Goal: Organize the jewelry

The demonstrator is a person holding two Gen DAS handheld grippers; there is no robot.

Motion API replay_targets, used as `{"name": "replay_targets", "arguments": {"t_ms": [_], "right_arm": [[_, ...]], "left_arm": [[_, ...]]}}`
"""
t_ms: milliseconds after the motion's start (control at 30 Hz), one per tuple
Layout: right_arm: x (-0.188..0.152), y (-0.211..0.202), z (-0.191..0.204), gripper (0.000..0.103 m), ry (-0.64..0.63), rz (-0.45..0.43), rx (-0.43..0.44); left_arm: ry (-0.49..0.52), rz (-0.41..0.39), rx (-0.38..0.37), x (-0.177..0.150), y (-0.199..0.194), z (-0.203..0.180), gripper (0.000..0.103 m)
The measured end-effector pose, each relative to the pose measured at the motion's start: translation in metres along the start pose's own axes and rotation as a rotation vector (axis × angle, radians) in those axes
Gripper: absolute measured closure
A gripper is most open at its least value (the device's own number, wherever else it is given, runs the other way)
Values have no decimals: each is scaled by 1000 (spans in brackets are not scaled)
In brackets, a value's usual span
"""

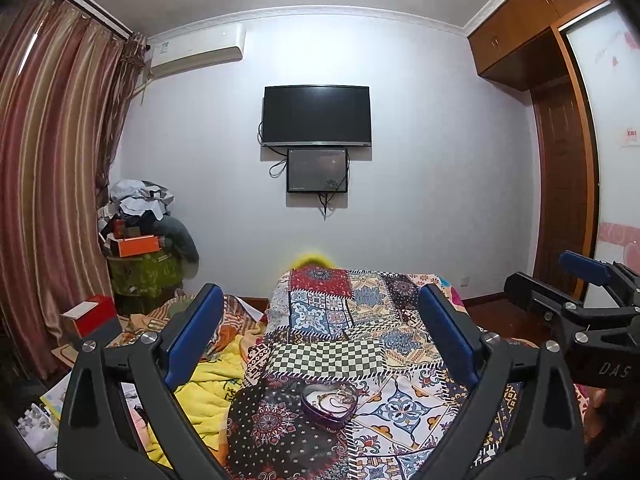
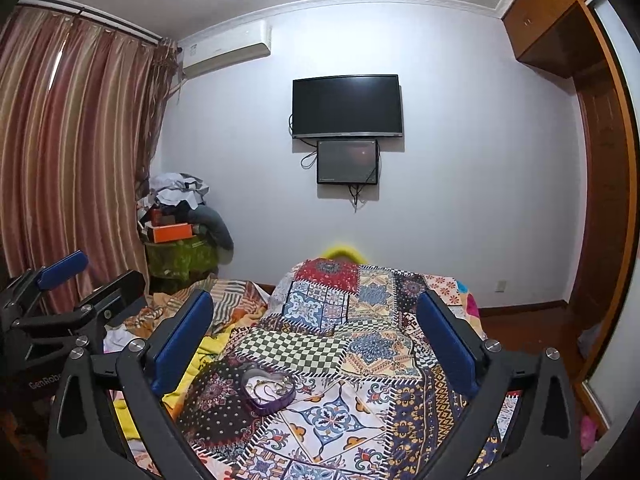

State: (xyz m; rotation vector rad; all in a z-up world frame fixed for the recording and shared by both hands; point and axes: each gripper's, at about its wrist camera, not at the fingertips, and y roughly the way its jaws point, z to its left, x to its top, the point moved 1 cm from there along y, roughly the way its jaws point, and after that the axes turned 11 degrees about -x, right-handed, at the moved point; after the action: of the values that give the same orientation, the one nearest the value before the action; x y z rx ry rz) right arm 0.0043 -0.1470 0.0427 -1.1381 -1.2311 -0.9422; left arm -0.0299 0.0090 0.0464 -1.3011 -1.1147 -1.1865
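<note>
A purple heart-shaped tin [image 1: 329, 405] with tangled jewelry [image 1: 340, 397] inside sits on the patchwork quilt [image 1: 344, 320] of a bed. It also shows in the right wrist view [image 2: 269, 392]. My left gripper [image 1: 320, 332] is open and empty, held above and behind the tin. My right gripper [image 2: 316, 336] is open and empty, also above the quilt, with the tin low between its fingers toward the left one. The right gripper shows at the right edge of the left wrist view [image 1: 576, 292]. The left gripper shows at the left of the right wrist view [image 2: 76, 280].
A yellow blanket [image 1: 212, 392] lies left of the quilt. A red box [image 1: 96, 316] and a pile of clutter [image 1: 140, 232] stand by the striped curtain [image 1: 52, 184]. A TV [image 1: 316, 116] hangs on the far wall. A wooden wardrobe [image 1: 568, 184] is at the right.
</note>
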Motion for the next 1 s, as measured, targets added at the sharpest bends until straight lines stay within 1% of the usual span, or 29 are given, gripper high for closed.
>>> {"name": "replay_targets", "arguments": {"t_ms": [533, 1000], "right_arm": [[1, 3, -3, 2, 0, 24, 5], [0, 8, -6, 2, 3, 39, 2]], "left_arm": [[-8, 25, -6, -3, 9, 0, 5], [-27, 29, -13, -5, 14, 3, 4]]}}
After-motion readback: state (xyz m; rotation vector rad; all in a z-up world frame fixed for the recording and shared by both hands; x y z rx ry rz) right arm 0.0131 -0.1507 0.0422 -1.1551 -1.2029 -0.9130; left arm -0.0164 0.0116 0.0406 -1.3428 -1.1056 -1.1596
